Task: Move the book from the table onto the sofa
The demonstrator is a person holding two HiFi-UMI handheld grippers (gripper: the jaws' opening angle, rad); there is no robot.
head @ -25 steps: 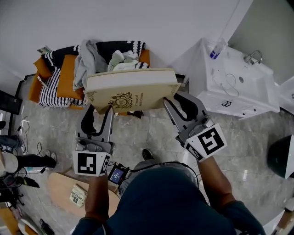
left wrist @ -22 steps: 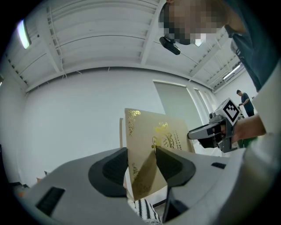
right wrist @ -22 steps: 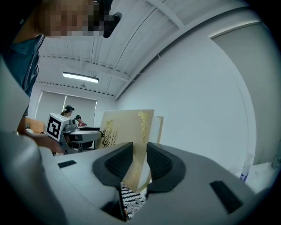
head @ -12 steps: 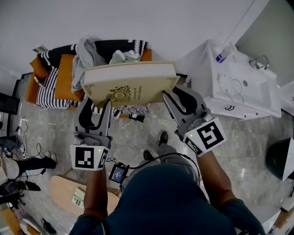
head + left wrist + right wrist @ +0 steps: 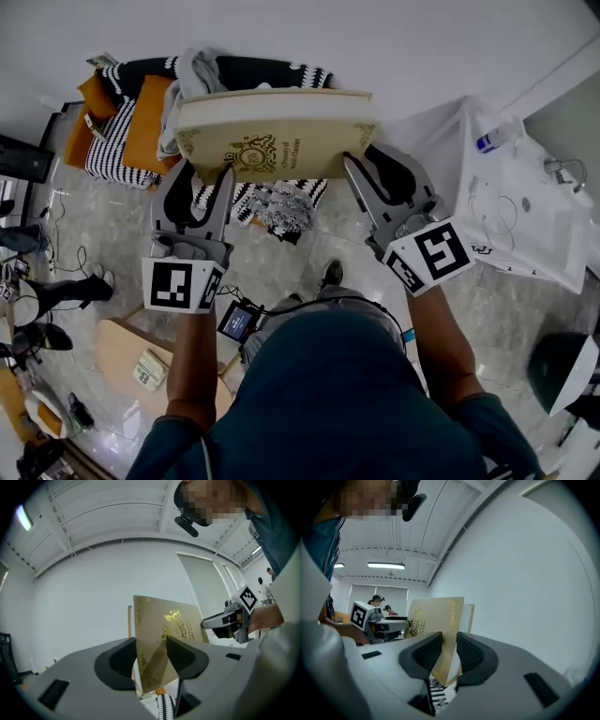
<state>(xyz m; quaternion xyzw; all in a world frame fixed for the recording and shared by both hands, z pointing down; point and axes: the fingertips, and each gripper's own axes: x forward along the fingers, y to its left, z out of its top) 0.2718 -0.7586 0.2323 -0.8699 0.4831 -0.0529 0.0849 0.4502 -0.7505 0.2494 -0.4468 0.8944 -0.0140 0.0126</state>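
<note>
**Book (image 5: pixel 277 136) draws nearer the sofa (image 5: pixel 150 127)**

Since a second ago, the book has come forward and now covers more of the sofa's heaped clothes (image 5: pixel 192 80) in the head view. It is in the air, carried between two tools. The left tool (image 5: pixel 202 183) is clamped on its near left corner and the right tool (image 5: pixel 375 173) on its near right corner. The book looks already lifted off the wooden worktop (image 5: pixel 117 361) behind the person. What remains is lowering it onto the sofa and letting go. Count: one book, two tools, one sofa.
</note>
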